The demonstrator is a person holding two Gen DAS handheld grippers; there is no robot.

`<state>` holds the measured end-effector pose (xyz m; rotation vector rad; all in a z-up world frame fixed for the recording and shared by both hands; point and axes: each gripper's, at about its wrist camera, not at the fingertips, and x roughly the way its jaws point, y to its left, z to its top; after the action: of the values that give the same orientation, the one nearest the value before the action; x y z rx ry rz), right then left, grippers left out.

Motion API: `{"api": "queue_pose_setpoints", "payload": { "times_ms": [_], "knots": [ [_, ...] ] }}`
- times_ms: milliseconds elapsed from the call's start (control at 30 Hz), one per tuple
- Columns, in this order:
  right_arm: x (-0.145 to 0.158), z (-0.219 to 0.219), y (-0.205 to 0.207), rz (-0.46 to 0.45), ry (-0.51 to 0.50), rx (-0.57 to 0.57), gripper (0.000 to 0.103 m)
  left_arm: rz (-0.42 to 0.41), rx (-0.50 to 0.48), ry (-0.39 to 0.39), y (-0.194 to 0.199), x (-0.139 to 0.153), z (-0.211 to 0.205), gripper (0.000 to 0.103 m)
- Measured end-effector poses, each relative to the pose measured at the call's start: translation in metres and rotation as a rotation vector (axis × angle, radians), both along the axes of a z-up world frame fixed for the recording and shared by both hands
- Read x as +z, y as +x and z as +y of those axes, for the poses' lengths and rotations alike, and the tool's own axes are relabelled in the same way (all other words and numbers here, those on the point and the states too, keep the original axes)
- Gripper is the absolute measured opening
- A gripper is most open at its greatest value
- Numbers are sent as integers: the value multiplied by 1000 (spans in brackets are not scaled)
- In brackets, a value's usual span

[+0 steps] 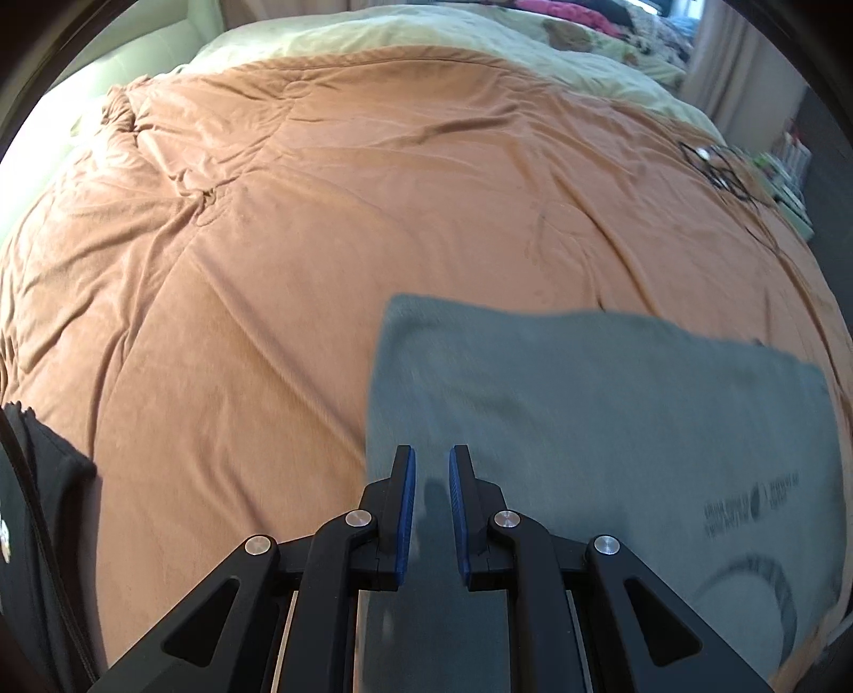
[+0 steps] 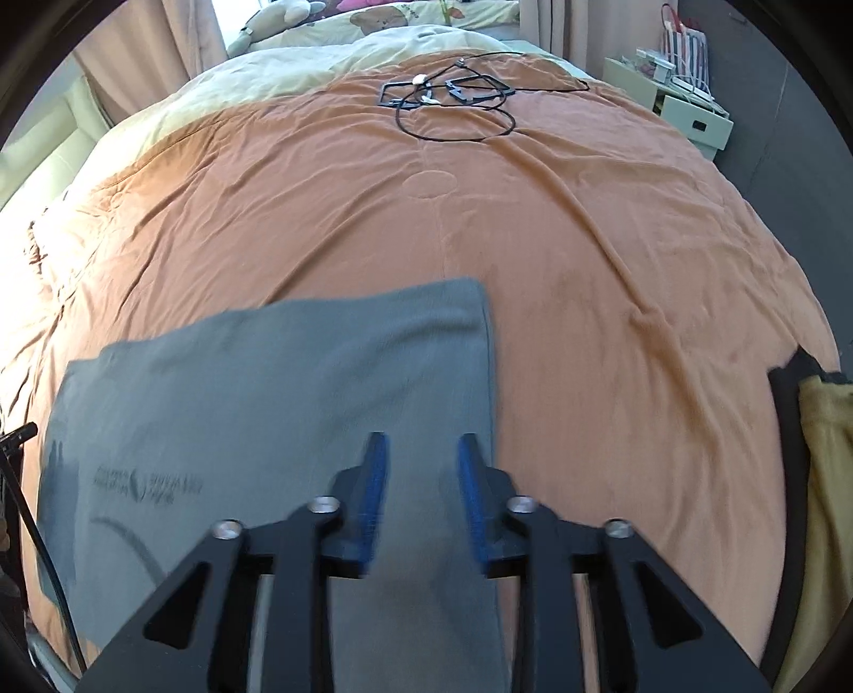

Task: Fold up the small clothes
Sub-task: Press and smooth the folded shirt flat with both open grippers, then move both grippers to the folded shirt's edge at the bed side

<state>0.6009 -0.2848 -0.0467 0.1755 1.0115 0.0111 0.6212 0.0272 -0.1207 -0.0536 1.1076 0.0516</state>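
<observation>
A bedroom, seen from my two handheld tongs: a grey T-shirt [image 1: 613, 405] lies flat on an orange quilt [image 1: 320, 240], folded into a long panel with straight edges.

My left gripper [image 1: 432, 450] hangs over the shirt's left edge. Its blue pads [image 1: 408, 506] are narrowly parted, and only the cloth lying below shows through the gap, nothing pinched. From these tongs the shirt spreads ahead and away to the right, with its dark printed lettering [image 1: 746, 501] and the curve of the neckline [image 1: 762, 581] to their right. A black garment [image 1: 37, 480] lies well off to their left, and pale green bedding [image 1: 373, 32] lies far ahead, beyond the quilt.

My right gripper [image 2: 422, 437] hovers over the shirt's [image 2: 298, 384] opposite edge, released, its pads [image 2: 472, 496] standing clearly wider apart and gripping nothing. From this side the shirt runs ahead and off to the left, the lettering [image 2: 149, 482] well to the left of the tongs, with bare quilt [image 2: 613, 266] to their right. A tangle of black cables [image 2: 453, 101] sits far ahead, a yellow cloth [image 2: 826, 480] is at the far right, and a white box [image 2: 687, 112] stands beyond the bed's right edge. Both views are slightly blurred.
</observation>
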Motion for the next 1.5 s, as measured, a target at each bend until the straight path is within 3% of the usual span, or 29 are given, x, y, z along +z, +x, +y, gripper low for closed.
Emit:
{"api": "queue_pose_setpoints", "payload": {
  "times_ms": [67,367,500,667,1100,1233,1367,1500],
  "knots": [
    [4,1,-13,-8,4,0,49,6,-12,-8,-10,2,-3,14],
    [-3,11,-73,9,-6,38,49,11,-49,-41,-68,-4,-14,14],
    [-15,21,-97,41,-4,60,49,17,-62,-38,-95,-16,-19,40],
    [-31,32,-127,53,-57,77,49,33,-67,-23,-124,-29,-20,40],
    [-41,20,-192,65,-49,27,49,32,-119,92,-200,-49,-23,40],
    [-39,12,-213,59,-15,-12,49,22,-99,88,-213,-47,-14,40],
    [-29,-5,-236,23,57,-70,49,5,-72,63,-227,-38,-4,40],
    [-20,-28,-262,-57,206,-135,49,-84,-31,-86,-245,-21,18,40]
  ]
}}
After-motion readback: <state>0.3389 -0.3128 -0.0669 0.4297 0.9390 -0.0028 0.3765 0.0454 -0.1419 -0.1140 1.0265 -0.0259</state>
